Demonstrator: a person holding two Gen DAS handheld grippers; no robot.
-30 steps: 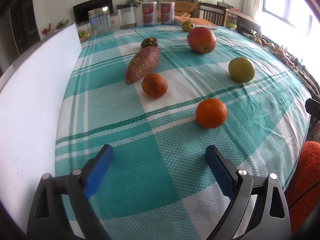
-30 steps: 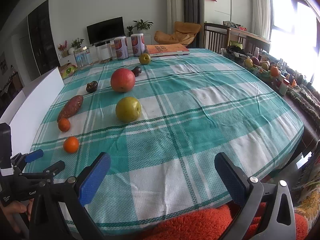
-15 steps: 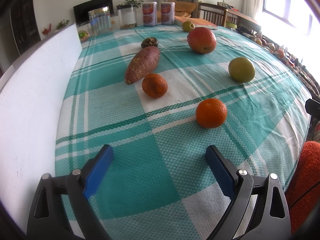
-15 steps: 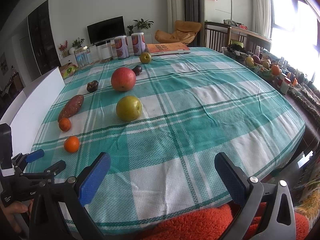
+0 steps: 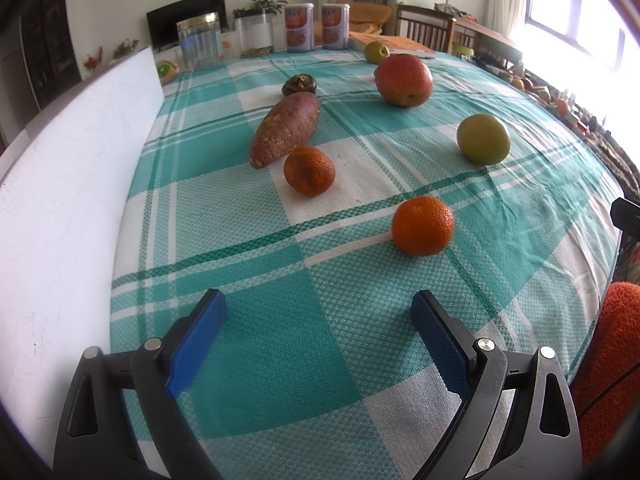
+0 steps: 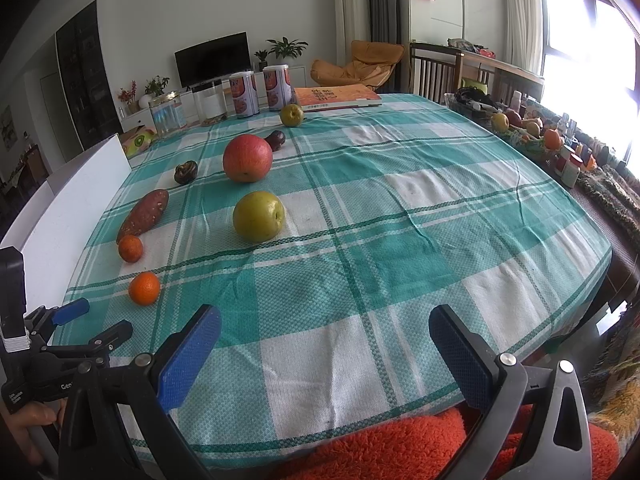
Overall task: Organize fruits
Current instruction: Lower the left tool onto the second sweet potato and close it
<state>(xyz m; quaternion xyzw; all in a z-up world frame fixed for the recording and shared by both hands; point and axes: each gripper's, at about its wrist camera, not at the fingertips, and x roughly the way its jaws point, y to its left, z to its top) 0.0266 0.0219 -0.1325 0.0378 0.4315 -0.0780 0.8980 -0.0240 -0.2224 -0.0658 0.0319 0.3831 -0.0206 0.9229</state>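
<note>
Left tool (image 5: 318, 322) is hovering low over the near edge of the bench (image 5: 360, 380), jaws spread wide, gripping nothing. Right tool (image 6: 324, 334) is likewise standing released and empty, hanging at the bench's near rim above an orange fleecy fabric (image 6: 400, 444).

Key relation: the nearest orange (image 5: 422, 225) is lying ahead of the left tool and off to its right, just beyond the right fingertip's line. It is round, so no long axis is dictating approach. Left tool is judged the nearer one; in the right wrist view the same fruit is sitting far to the left, close to the left tool.

Farther out: a second, rougher orange (image 5: 309, 171) is resting just beside the tip of a sweet potato (image 5: 286, 134), whose long axis is running away from the tool, slanting rightward. A green apple (image 5: 483, 139) and red apple (image 5: 403, 80) are sitting well apart to the right; a dark small fruit (image 5: 299, 85) lies behind the potato.

Surface: teal-and-white plaid cloth, slightly wrinkled. A white board (image 5: 72, 184) is standing along the left edge. Living room beyond: cans (image 6: 260, 92), jars, television, bright window at right.
</note>
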